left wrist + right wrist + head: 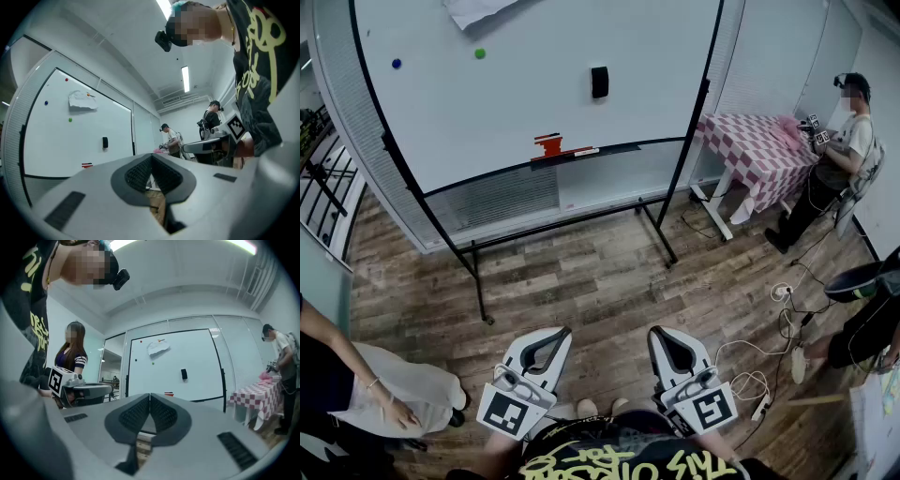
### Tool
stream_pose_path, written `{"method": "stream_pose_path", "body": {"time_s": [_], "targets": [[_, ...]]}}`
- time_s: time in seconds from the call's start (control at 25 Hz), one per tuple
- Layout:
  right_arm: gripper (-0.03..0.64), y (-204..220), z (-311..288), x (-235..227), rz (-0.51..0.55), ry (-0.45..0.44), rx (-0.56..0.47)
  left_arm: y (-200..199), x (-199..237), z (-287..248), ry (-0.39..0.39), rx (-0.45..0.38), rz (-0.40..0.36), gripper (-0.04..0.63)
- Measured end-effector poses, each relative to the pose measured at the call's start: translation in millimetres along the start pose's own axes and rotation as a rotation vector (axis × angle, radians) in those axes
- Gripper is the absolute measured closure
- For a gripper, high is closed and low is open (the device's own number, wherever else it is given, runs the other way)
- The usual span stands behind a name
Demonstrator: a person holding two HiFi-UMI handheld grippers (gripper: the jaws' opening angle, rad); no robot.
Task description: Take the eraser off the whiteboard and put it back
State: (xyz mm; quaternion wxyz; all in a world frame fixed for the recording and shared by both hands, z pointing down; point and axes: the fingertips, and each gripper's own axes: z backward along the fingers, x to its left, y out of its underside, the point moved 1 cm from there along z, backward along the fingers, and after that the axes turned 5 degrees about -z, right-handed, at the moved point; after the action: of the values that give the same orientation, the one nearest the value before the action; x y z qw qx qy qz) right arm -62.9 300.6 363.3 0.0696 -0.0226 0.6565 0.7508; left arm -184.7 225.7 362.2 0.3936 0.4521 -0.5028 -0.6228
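A black eraser (599, 82) sticks to the whiteboard (516, 103) across the room, right of its middle. It also shows small and far off in the left gripper view (105, 142) and the right gripper view (184, 374). My left gripper (557, 334) and right gripper (660, 334) are held low in front of me, side by side, over the wooden floor and well short of the board. The left gripper (151, 157) has its pads together with nothing between them. The right gripper (150, 396) is shut and empty too.
A red item (549, 143) lies on the board's tray, and a paper sheet (478, 9) hangs near the top. The stand's legs (483, 300) reach towards me. A checked-cloth table (750, 141) and a person (848, 131) are at the right, cables (769, 328) on the floor, another person (356, 384) at my left.
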Motion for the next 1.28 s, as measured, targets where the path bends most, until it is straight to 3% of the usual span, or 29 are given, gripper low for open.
{"method": "stream_pose_path", "body": {"time_s": [0.8, 1.28], "targets": [[0.606, 1, -8, 7, -0.058, -0.007, 0.021, 1, 9, 3, -0.011, 0.005, 0.002, 0.589], [0.606, 11, -2, 7, -0.025, 0.032, 0.068, 4, 12, 10, -0.004, 0.022, 0.017, 0.589]]}}
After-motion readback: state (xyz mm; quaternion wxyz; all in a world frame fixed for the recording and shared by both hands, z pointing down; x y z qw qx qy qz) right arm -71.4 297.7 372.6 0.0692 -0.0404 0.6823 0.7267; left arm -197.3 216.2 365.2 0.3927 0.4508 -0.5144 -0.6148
